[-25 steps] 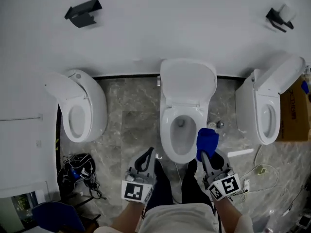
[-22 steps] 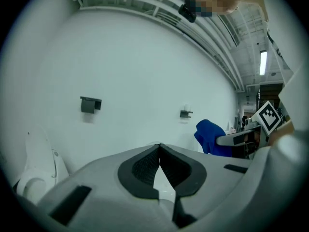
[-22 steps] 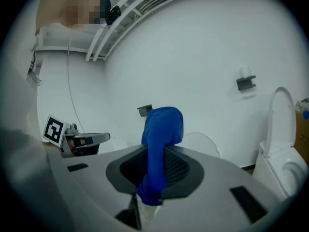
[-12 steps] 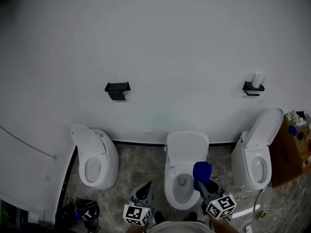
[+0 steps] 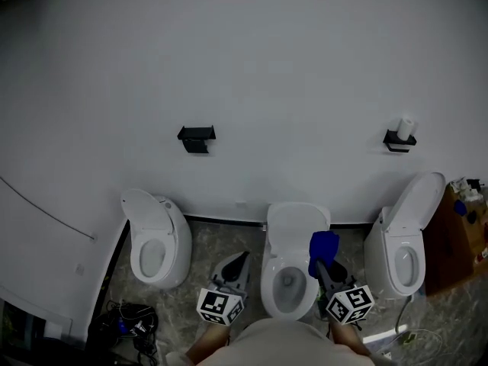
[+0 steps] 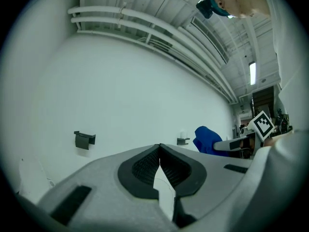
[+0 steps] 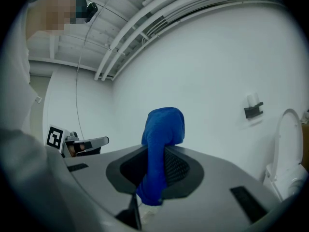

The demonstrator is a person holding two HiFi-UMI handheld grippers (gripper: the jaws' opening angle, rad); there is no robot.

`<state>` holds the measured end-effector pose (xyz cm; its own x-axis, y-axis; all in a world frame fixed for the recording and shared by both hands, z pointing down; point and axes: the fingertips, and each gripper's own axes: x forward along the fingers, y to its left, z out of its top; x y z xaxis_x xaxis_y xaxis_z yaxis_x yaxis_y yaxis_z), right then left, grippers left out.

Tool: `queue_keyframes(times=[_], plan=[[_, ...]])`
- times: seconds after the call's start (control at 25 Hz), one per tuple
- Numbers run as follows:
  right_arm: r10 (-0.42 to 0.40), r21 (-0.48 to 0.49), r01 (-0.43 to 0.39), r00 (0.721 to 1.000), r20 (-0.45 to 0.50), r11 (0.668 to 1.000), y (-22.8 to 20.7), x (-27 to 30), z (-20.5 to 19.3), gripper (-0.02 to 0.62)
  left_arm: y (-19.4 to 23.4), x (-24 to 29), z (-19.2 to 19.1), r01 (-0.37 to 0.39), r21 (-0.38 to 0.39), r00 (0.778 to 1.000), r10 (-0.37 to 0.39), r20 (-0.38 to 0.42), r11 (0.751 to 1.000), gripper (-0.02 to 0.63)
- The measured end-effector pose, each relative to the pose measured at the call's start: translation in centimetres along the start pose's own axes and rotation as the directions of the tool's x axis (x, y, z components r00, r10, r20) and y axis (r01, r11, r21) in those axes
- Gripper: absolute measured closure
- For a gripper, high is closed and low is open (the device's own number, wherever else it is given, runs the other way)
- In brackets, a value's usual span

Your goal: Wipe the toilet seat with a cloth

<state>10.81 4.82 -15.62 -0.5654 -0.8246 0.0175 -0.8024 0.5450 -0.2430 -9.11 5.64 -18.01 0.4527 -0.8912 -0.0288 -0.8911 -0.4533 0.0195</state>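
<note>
- Three toilets are standing along the white wall [image 5: 244, 67]. The middle toilet [image 5: 276, 307] is sitting directly in front of the person, and its lid [image 5: 299, 226] is leaning up against the wall.
- The right gripper [image 7: 157, 151] is clamping the blue cloth [image 7: 161, 144]. Its jaws are pressing on the fabric from both sides, the bunched top is poking up past the tips, and a short end is hanging below the pads.
- From the head view, the cloth is showing over the right side of the toilet seat [image 5: 268, 283], close to the lid's lower right corner. It is probably hanging above the seat rather than touching it, though the steep angle is making that hard to judge.
- The left gripper [image 6: 160, 147] is hovering over the floor between the left toilet [image 5: 156, 250] and the middle toilet. Its jaws are meeting tip to tip and gripping nothing.
- A black bracket [image 5: 197, 138] is sticking out of the wall above the left toilet, and a paper roll holder [image 5: 400, 137] is hanging above the right toilet [image 5: 404, 250].
- A cardboard box [image 5: 450, 242] is sitting just beside the right toilet.
</note>
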Motion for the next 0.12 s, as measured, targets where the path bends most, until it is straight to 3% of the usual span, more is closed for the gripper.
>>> queue_keyframes(times=[0.12], plan=[[-0.002,-0.01,0.002,1.0,0.013,1.0,0.28,0.08,0.06,0.531,-0.25,0.31,0.27,0.018,-0.002,1.0,-0.018,0.0,1.0,0.598]])
